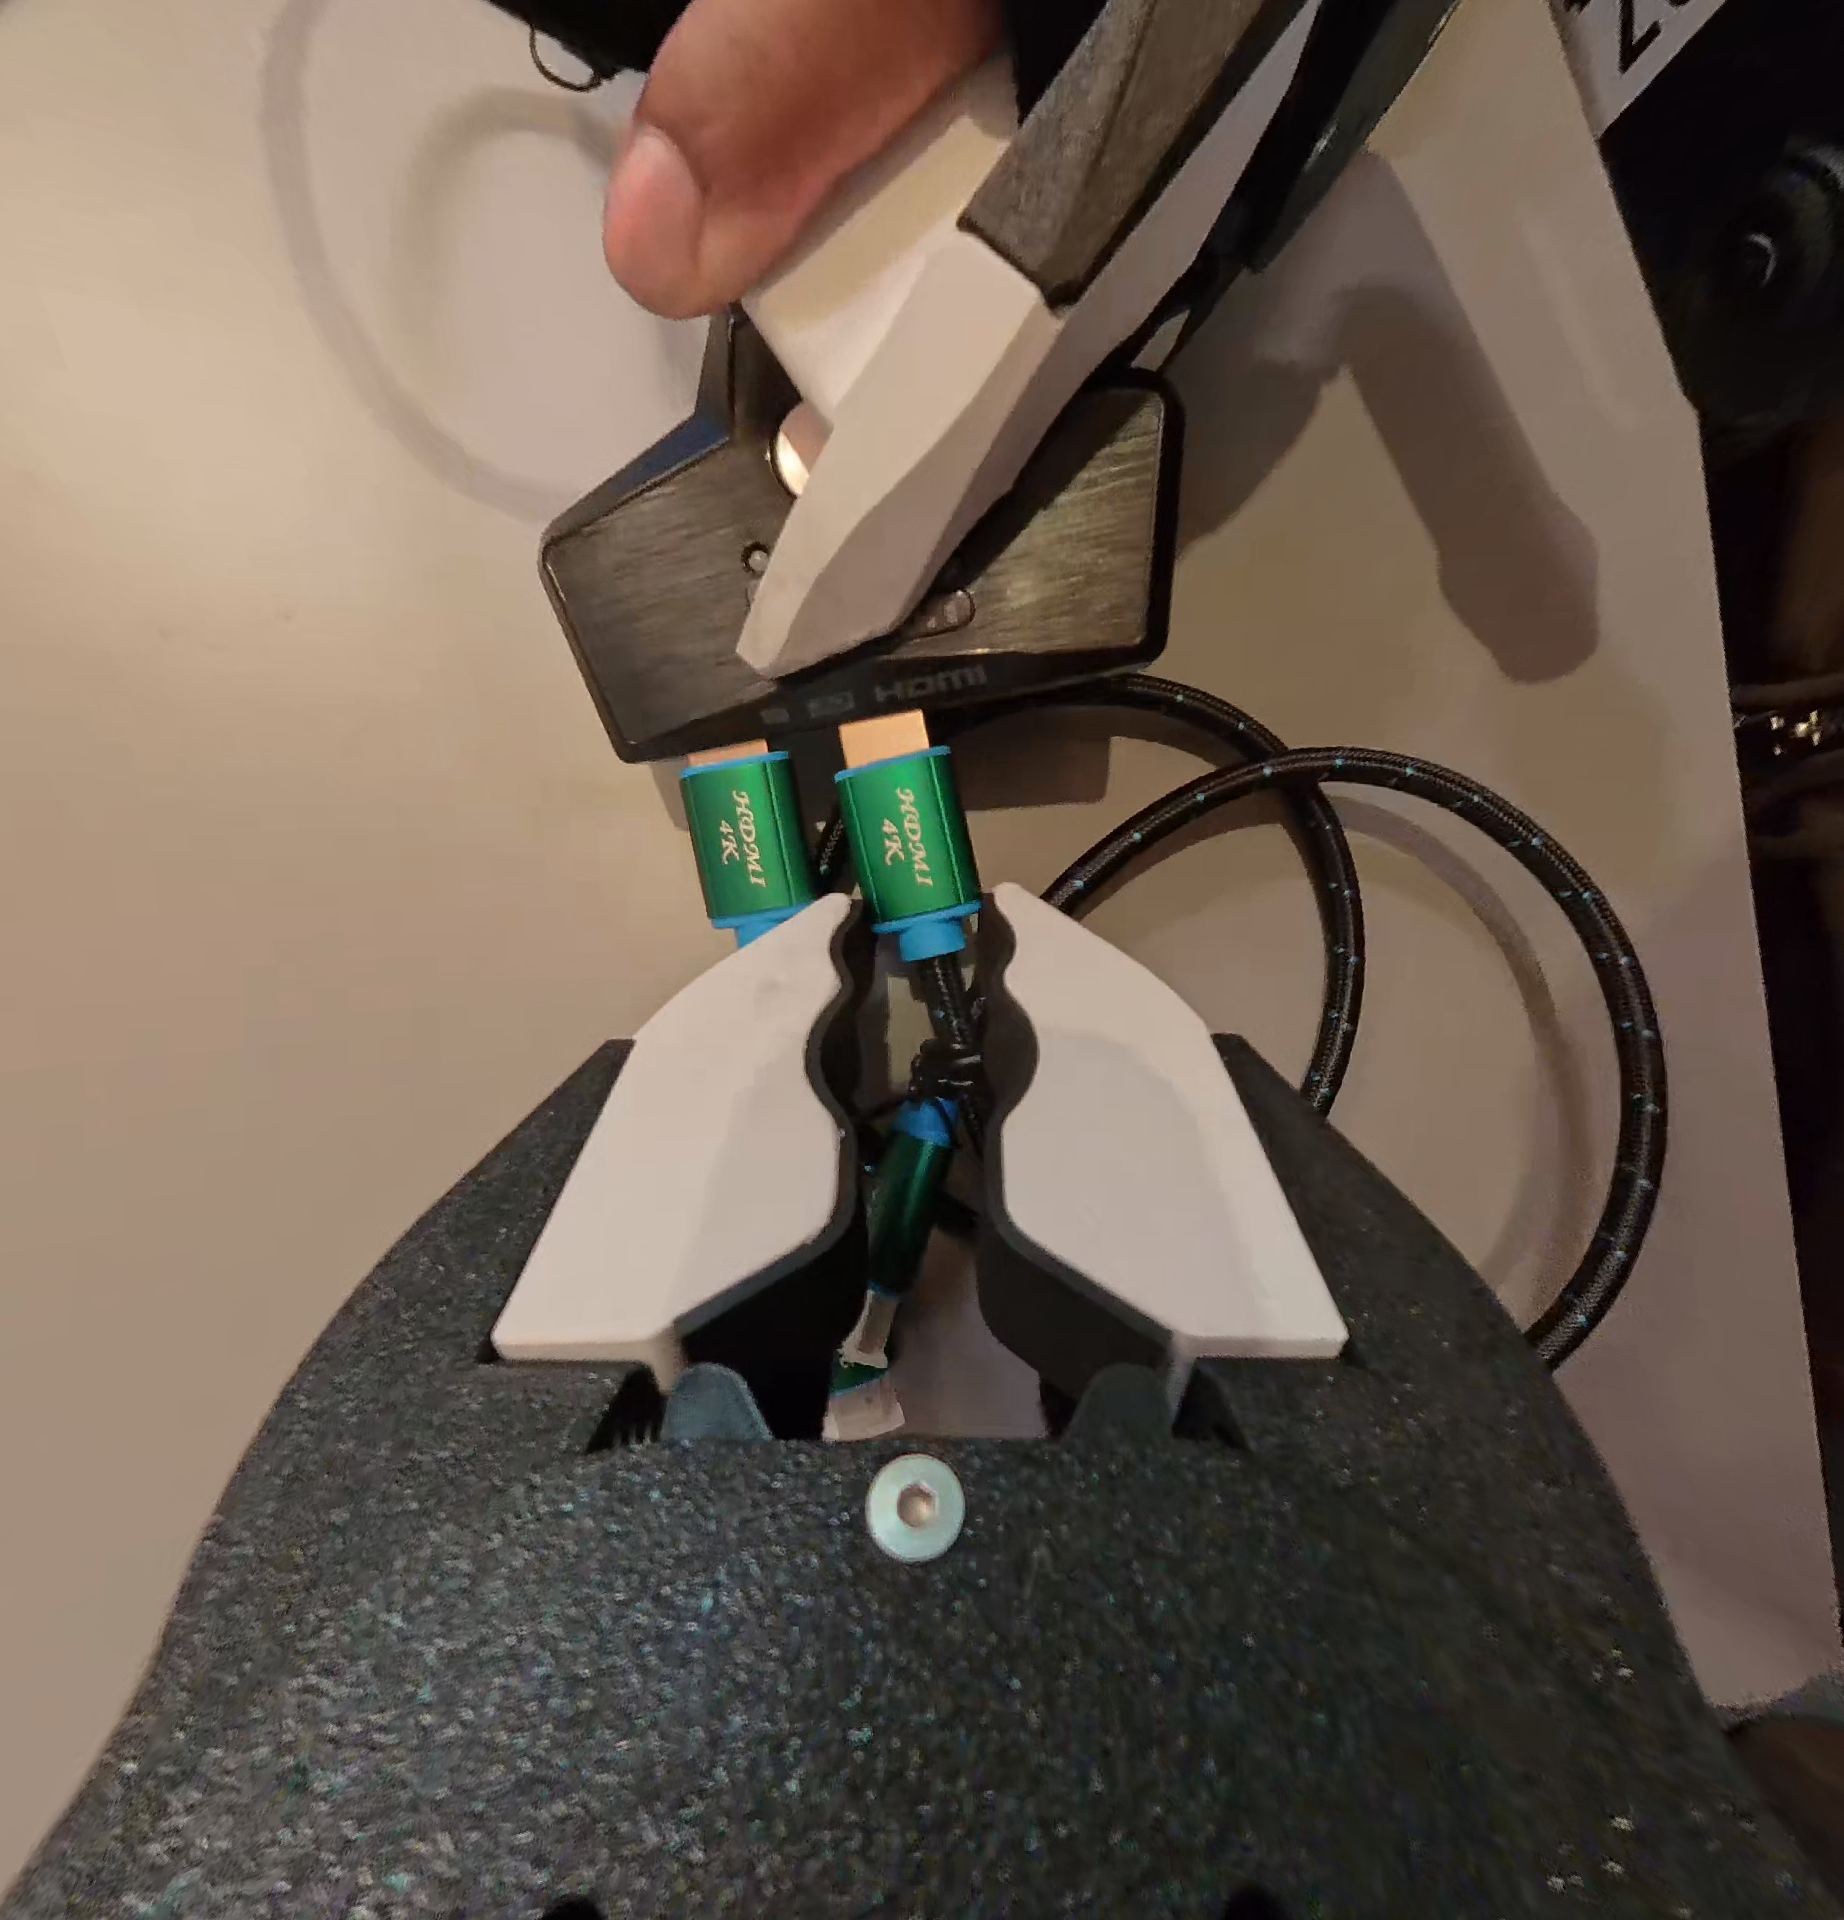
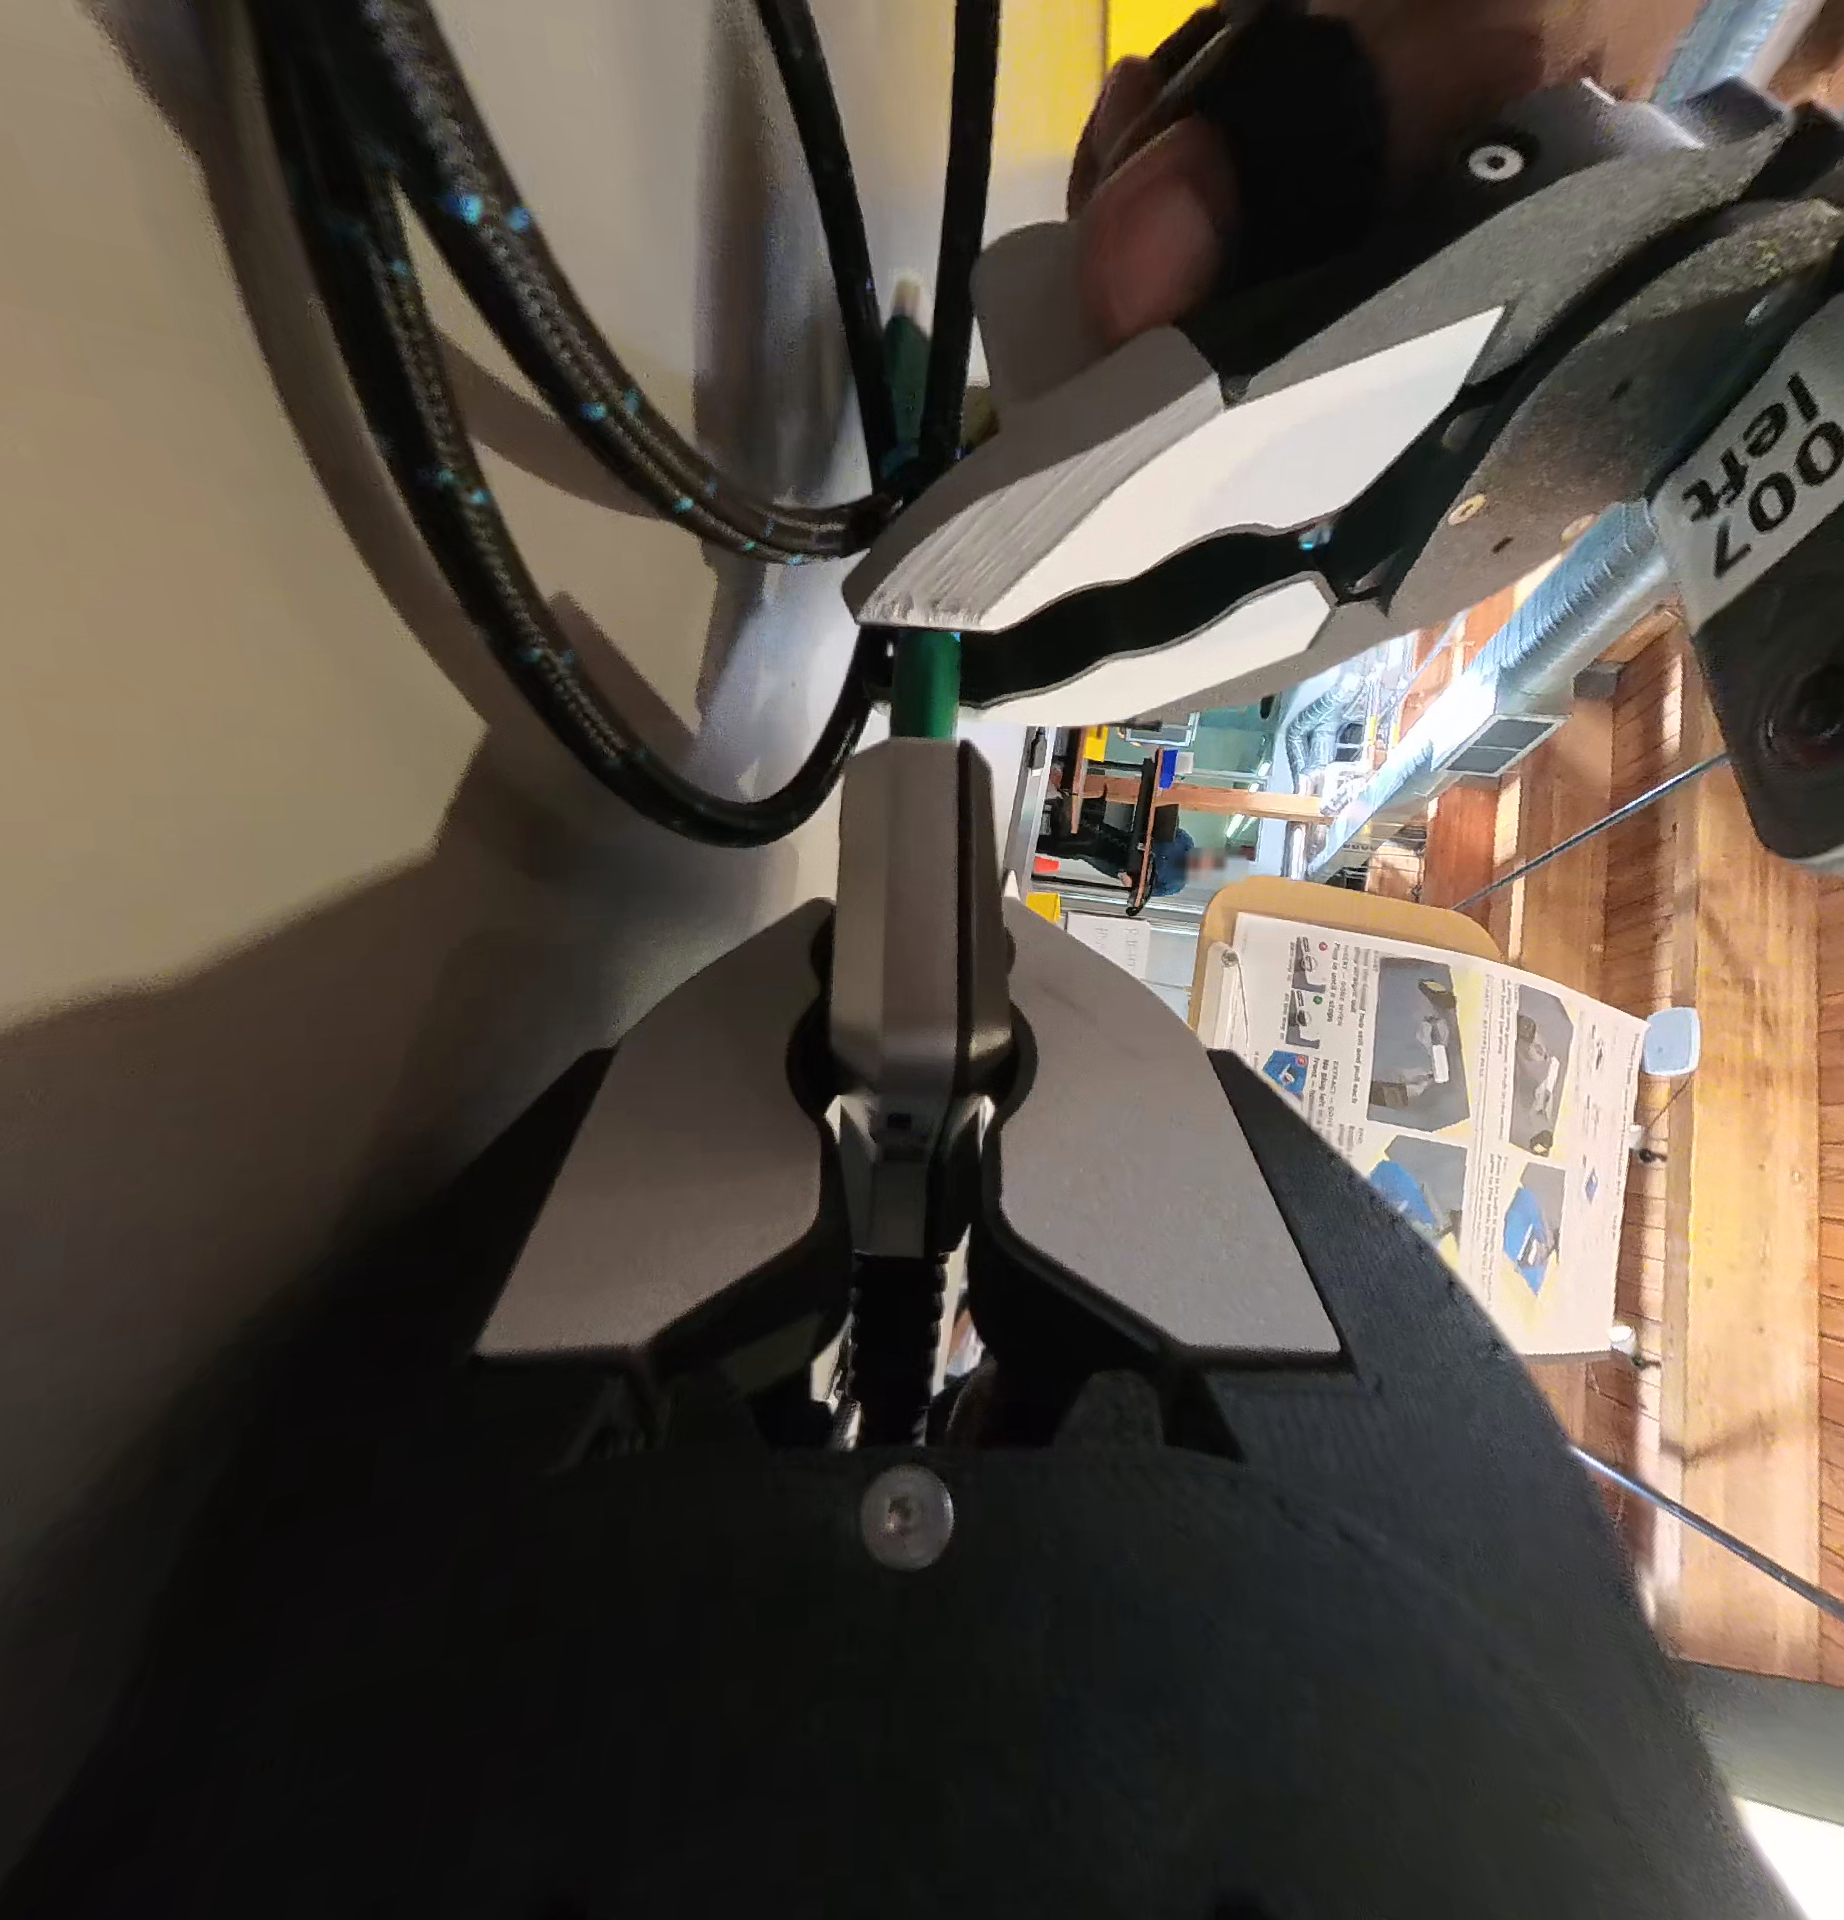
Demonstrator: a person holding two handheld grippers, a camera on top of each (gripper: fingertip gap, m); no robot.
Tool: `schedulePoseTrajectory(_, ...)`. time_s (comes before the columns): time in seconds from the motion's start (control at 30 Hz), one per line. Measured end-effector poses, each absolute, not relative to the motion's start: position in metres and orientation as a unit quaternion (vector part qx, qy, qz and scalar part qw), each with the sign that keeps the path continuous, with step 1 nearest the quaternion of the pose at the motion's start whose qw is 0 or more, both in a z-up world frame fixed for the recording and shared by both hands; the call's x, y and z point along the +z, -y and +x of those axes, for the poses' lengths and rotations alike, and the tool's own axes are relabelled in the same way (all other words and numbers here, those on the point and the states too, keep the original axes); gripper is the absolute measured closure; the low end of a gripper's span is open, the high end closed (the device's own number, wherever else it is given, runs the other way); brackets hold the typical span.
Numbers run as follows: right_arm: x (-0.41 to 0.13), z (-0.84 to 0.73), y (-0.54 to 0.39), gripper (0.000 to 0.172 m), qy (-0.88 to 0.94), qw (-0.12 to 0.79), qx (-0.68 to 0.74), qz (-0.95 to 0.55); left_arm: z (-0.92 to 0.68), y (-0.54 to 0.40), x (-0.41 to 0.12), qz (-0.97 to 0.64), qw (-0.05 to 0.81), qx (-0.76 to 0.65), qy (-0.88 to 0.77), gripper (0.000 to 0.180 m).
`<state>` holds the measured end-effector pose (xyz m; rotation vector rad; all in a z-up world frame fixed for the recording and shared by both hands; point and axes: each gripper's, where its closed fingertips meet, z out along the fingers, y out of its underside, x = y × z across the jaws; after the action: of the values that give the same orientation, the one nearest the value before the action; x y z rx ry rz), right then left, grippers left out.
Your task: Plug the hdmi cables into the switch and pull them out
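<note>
Beige tabletop point(image 1: 170, 727), dark brushed-metal switch box point(image 1: 648, 582), two green plugs point(image 1: 902, 831) inserted

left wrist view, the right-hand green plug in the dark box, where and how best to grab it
Probably the rigid green shell, not the blue collar or the braided cable. Come from the cable end, in line with the plug, and pinch its two narrow sides. The second green plug sits close on its left, so that finger has little room.
</note>
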<state>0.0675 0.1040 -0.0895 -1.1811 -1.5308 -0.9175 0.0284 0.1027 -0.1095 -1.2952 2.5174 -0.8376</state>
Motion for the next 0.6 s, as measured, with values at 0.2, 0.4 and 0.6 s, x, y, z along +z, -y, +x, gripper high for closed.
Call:
schedulePoseTrajectory(0.2,-0.0925,0.0657,-0.1003,0.150,0.638,0.487,-0.354,-0.480,0.0288,-0.0981,-0.1124,-0.406,0.096,-0.287,-0.862,0.162)
schedulePoseTrajectory(0.4,-0.0916,0.0666,-0.1003,0.150,0.642,0.486,-0.352,-0.477,0.0314,-0.0978,-0.1117,-0.397,0.104,-0.288,-0.865,0.163)
schedulePoseTrajectory(0.6,-0.0954,0.0626,-0.0973,0.150,0.658,0.480,-0.335,-0.474,0.0283,-0.0949,-0.1161,-0.377,0.099,-0.274,-0.879,0.166)
